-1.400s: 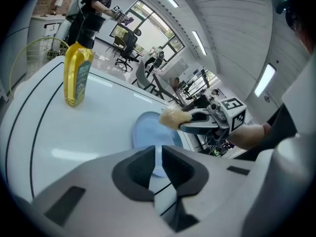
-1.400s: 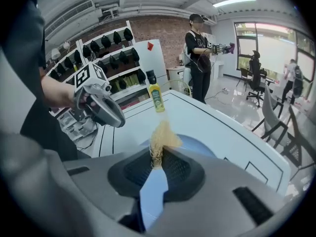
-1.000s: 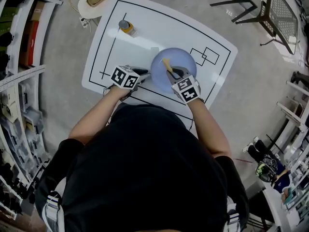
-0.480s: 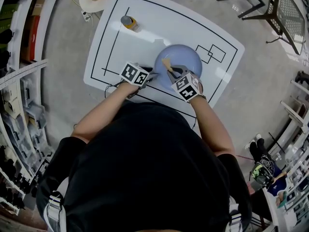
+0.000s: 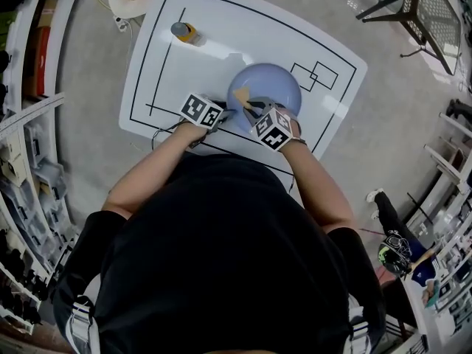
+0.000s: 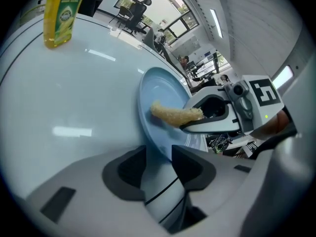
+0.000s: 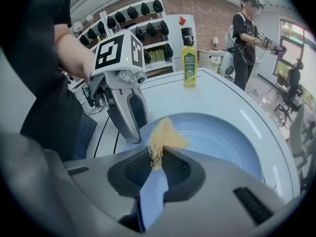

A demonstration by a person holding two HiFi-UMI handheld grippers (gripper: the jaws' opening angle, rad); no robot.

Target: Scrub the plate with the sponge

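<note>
The white table [image 5: 169,65] looks slick and the blue plate [image 6: 158,88] sits loose on it, so the likely mess-up is the plate skating off once scrubbing starts. The left gripper [image 6: 159,158] straddles the plate's near rim. Its jaws have just swung wide and nipped back a touch, with the pads spread and not pressing the rim. The right gripper [image 7: 159,156], also at the plate's near edge, pinches one end of the sponge [image 7: 167,135]. That's a thin hold, so a hard rub could yank it free. The sponge's long axis carries straight on from those jaws, free end pointing in over the plate's middle, on it or just above.
</note>
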